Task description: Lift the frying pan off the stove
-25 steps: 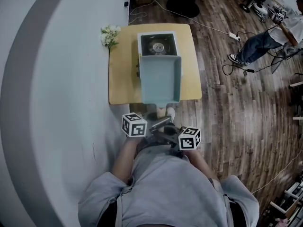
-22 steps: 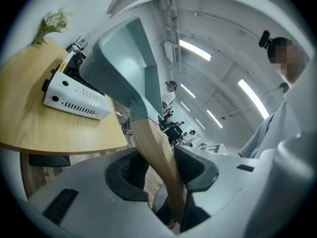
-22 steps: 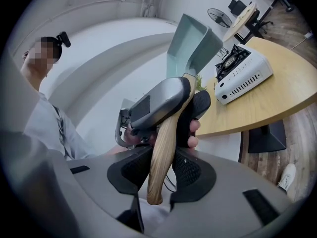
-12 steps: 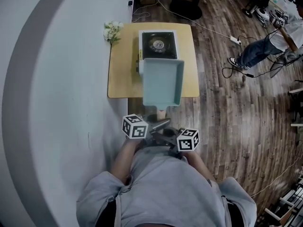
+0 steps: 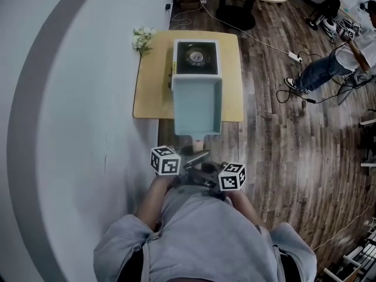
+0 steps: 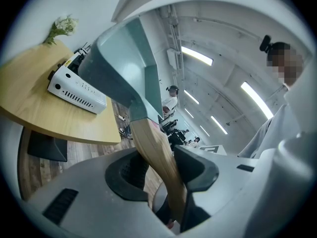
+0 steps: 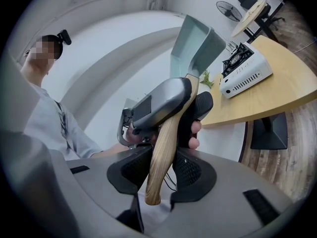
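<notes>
A rectangular teal frying pan (image 5: 197, 104) with a wooden handle (image 5: 198, 141) hangs in the air over the near half of the wooden table (image 5: 151, 87). It is off the white portable stove (image 5: 196, 56), whose burner lies bare. My left gripper (image 5: 192, 157) and right gripper (image 5: 207, 168) both clamp the handle, close to my body. In the left gripper view the handle (image 6: 156, 157) runs between the pads of the left gripper (image 6: 158, 170), up to the pan (image 6: 124, 68). In the right gripper view the right gripper (image 7: 161, 172) pinches the handle's end (image 7: 166, 148) below the left gripper (image 7: 163, 103).
A sprig of white flowers (image 5: 142, 39) lies at the table's far left corner. A white curved wall runs along the left. Another person (image 5: 329, 63) stands on the wood floor at the right, among cables. A round table base (image 5: 235, 13) is behind.
The pan and both grippers have drawn back toward me, so the pan's far edge has come away from the stove top. Both grips on the handle are unchanged.
</notes>
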